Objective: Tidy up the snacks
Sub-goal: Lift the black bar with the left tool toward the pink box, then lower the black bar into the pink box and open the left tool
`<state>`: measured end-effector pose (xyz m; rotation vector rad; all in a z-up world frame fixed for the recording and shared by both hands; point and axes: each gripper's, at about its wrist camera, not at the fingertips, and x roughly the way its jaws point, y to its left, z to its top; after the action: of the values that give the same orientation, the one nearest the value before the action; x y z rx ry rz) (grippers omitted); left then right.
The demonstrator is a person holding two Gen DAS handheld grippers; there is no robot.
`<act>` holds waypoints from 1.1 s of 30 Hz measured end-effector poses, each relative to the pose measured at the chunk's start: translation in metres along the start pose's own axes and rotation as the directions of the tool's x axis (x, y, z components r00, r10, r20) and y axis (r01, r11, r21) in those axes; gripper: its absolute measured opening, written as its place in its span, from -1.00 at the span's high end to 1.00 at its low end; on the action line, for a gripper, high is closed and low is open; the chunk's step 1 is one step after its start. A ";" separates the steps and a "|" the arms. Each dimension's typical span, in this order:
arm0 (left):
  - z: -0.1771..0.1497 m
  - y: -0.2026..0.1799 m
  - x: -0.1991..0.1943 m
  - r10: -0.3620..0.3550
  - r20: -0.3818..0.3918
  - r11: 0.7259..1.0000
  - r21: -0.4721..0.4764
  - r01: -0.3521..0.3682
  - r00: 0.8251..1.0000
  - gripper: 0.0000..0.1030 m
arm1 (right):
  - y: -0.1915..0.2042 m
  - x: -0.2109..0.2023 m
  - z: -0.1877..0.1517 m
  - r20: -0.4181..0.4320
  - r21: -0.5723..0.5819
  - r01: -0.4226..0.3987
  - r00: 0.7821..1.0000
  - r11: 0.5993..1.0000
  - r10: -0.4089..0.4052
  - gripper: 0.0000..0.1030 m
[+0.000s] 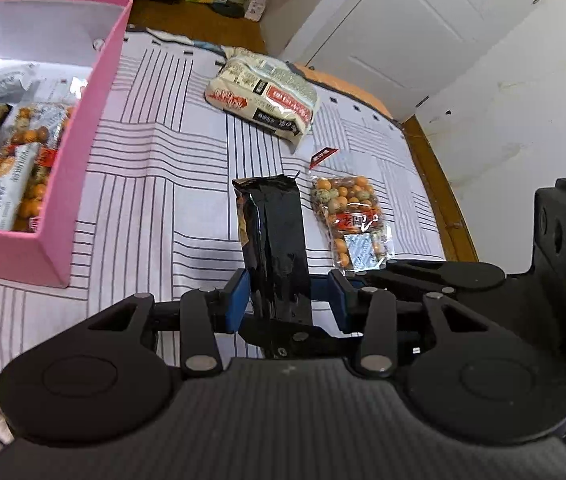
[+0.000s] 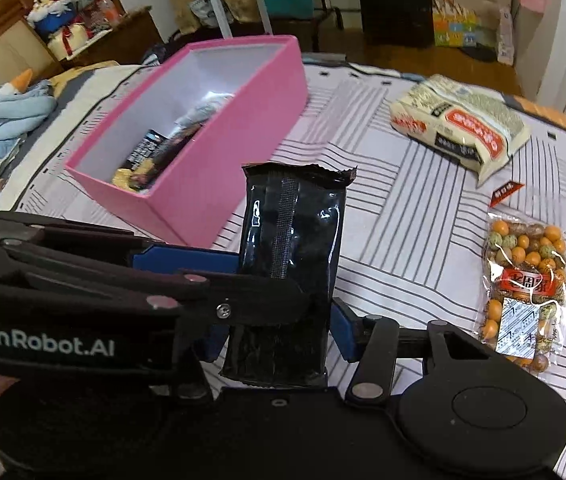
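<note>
The pink box [image 2: 187, 148] sits open at the left on the striped sheet [image 1: 155, 184], some snacks already inside. The black packet [image 2: 291, 248] stands upright, long axis vertical, lifted between both tools: the left gripper [image 1: 289, 300] looks pinched on its lower part, the right gripper [image 2: 279, 332] closed across its bottom. The box lies left of the packet. The bag of nuts [image 2: 523, 284] and the white bag [image 2: 463, 124] lie to the right.

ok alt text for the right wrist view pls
Both claws grip one upright black foil snack packet above a striped cloth. An open pink box with snacks sits behind it; a bag of coated peanuts and a white bag lie to the right.
</note>
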<state>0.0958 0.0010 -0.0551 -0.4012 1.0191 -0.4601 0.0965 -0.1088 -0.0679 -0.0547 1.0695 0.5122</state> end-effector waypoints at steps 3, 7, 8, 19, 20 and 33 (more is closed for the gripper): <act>-0.003 -0.003 -0.018 -0.004 0.010 1.000 0.014 0.004 1.000 0.22 | 0.014 -0.009 -0.001 0.017 -0.012 0.007 1.000 1.000 -0.006 -0.12; -0.006 -0.003 -0.041 -0.016 0.017 1.000 0.021 0.016 1.000 0.19 | 0.032 -0.020 0.004 0.027 -0.024 0.013 1.000 1.000 -0.012 -0.09; -0.006 -0.003 -0.047 -0.017 0.024 1.000 0.018 0.016 1.000 0.19 | 0.037 -0.023 0.007 0.029 -0.033 0.014 0.999 0.999 -0.013 -0.09; 0.015 0.023 -0.116 -0.011 0.139 1.000 0.004 0.010 0.990 0.17 | 0.096 -0.025 0.065 0.072 -0.121 -0.007 0.997 0.993 0.016 -0.08; 0.019 0.030 -0.121 -0.010 0.150 1.000 0.003 0.010 0.989 0.17 | 0.100 -0.019 0.074 0.080 -0.127 -0.016 0.996 0.992 0.026 -0.08; 0.080 0.126 -0.096 -0.006 0.172 0.993 -0.118 0.027 0.985 0.14 | 0.100 0.099 0.134 0.006 0.019 -0.183 0.983 0.983 0.183 0.05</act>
<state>0.1459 0.1661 -0.0147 -0.5478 0.8785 -0.3736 0.2013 0.0545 -0.0664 0.0626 1.0811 0.6669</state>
